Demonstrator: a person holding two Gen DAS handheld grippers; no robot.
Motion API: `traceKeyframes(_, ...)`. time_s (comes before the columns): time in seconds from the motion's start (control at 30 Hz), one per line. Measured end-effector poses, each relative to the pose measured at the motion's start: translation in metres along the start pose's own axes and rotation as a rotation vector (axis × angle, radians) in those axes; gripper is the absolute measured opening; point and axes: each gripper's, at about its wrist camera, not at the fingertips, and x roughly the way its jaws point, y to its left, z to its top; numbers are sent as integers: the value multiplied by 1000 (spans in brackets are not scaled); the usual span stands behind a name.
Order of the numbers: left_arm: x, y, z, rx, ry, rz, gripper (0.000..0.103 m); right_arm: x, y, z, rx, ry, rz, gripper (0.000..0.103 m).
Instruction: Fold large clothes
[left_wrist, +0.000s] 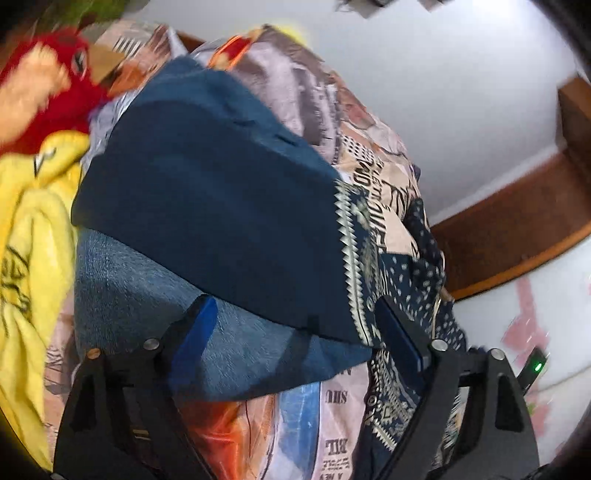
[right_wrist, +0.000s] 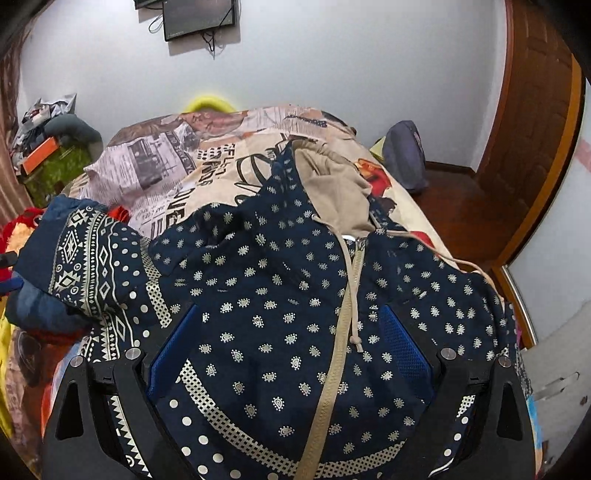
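On the bed (right_wrist: 236, 173), covered by a newspaper-print sheet, lay the navy patterned hoodie (right_wrist: 295, 314), spread across the near part of the mattress. Its beige zipper (right_wrist: 332, 369) ran down the middle of the front, with a drawstring (right_wrist: 352, 295) beside it, and the beige-lined hood (right_wrist: 332, 184) pointed toward the far wall. One sleeve (right_wrist: 85, 266), banded with a geometric print, was bent over toward the left side, its plain blue inner face (left_wrist: 207, 206) turned up in the left wrist view.

The right hand-held gripper (right_wrist: 291, 347) stood with its jaws wide apart, one blue pad at each side of the hoodie front; the fabric lay between and partly over the fingers (right_wrist: 406, 343), unclamped.

The left hand-held gripper (left_wrist: 295, 332) was likewise spread wide, its fingers (left_wrist: 195, 332) flanking the folded sleeve. That view was motion-blurred, so contact with the cloth could not be confirmed.

Beside the sleeve, at the left edge of the bed, lay a yellow garment (left_wrist: 33, 236) and a red plush item (left_wrist: 48, 77). A dark backpack (right_wrist: 406, 155) sat at the far right corner near a wooden door (right_wrist: 532, 122). A dark screen (right_wrist: 199, 16) hung on the wall.
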Motion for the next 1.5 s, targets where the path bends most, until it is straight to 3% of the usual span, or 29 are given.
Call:
traceKeyframes(0.13,-1,11,11,-60,-18,-32,83,8,-1,0,9,11,12,95)
traceKeyframes(0.23,-3,16,21,-75,-58,-16,79,12,-3,0,16,24,16,95)
traceKeyframes(0.47,12,14,46,-18,-168,201,61,7,-9,1,33,22,8,95)
traceKeyframes(0.53,16,9,51,8,-199,264,52,3,-12,2,30,14,-2,95)
traceKeyframes(0.6,21,-1,54,62,-227,368,30,-2,-15,3,23,6,-19,95)
traceKeyframes(0.7,21,-9,58,100,-232,434,12,-11,-22,6,20,-9,-35,95)
traceKeyframes(0.97,-24,-74,61,183,-354,347,4,-31,-43,10,39,-46,-62,95)
traceKeyframes(1.17,-38,-175,51,403,-433,269,4,-42,-57,8,48,-65,-63,95)
traceKeyframes(1.4,-10,-279,23,538,-352,57,4,-55,-70,5,46,-83,-71,95)
traceKeyframes(1.5,14,-318,0,622,-297,2,4,-60,-79,2,51,-82,-73,95)
